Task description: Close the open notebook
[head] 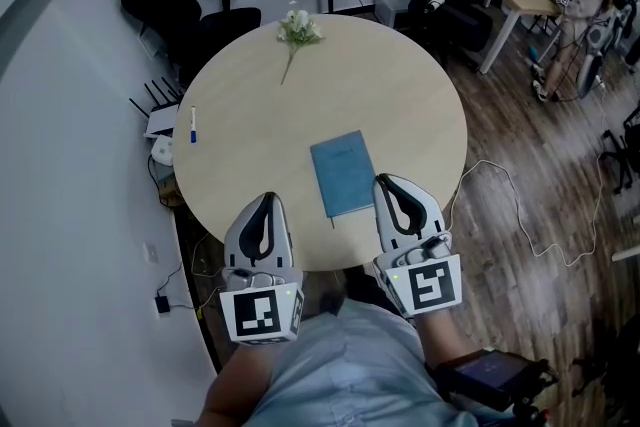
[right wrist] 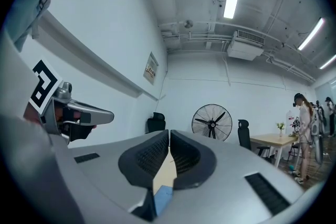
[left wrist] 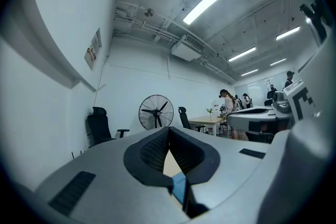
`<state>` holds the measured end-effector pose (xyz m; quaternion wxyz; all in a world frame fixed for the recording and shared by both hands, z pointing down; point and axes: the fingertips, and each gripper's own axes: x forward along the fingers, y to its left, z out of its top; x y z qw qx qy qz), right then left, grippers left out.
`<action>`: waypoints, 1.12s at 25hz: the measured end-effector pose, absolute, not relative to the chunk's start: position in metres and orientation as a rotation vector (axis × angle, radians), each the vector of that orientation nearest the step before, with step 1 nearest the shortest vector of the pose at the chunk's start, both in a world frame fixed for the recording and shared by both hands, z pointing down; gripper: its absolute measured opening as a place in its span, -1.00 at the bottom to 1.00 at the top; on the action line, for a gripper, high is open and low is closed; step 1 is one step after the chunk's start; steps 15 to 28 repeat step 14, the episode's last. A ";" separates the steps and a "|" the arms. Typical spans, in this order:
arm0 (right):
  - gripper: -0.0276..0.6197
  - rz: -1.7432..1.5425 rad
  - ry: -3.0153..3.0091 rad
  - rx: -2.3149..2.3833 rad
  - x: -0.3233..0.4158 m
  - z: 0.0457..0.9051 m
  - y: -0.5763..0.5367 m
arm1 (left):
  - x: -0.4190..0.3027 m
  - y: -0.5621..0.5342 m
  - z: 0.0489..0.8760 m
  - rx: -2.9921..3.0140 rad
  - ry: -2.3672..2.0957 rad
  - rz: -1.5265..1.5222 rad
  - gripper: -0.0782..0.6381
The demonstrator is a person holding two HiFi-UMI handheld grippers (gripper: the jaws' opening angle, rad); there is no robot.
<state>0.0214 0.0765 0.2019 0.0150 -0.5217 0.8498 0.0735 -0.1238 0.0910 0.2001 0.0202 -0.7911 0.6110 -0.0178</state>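
**Blue Cover, Pale Wood**

The notebook [head: 342, 174] at the frame's centre was a plain muted blue. The table [head: 250, 145] was pale, faintly grained wood. Low in the frame, the left gripper [head: 268, 199] and right gripper [head: 388, 181] were silver-grey with black pads, and their cubes were white with black square markings. The pen [head: 193, 124] at left was white, tipped blue. The flower [head: 298, 28] near the top was white on a green stem. The floor [head: 540, 165] at right showed dark brown planks.

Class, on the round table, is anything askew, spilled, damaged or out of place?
Nothing spilled or damaged. The blue notebook lies closed. A flower sprig lies loose with no vase, and a marker sits near the left edge of the table.
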 end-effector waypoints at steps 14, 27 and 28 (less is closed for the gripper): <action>-0.76 0.247 2.635 -1.634 0.025 0.201 0.077 | -0.117 0.090 0.204 -2.469 1.869 -0.060 -0.73; -0.76 0.247 2.635 -1.634 0.025 0.201 0.077 | -0.117 0.090 0.204 -2.469 1.869 -0.060 -0.73; -0.76 0.247 2.635 -1.634 0.025 0.201 0.077 | -0.117 0.090 0.204 -2.469 1.869 -0.060 -0.73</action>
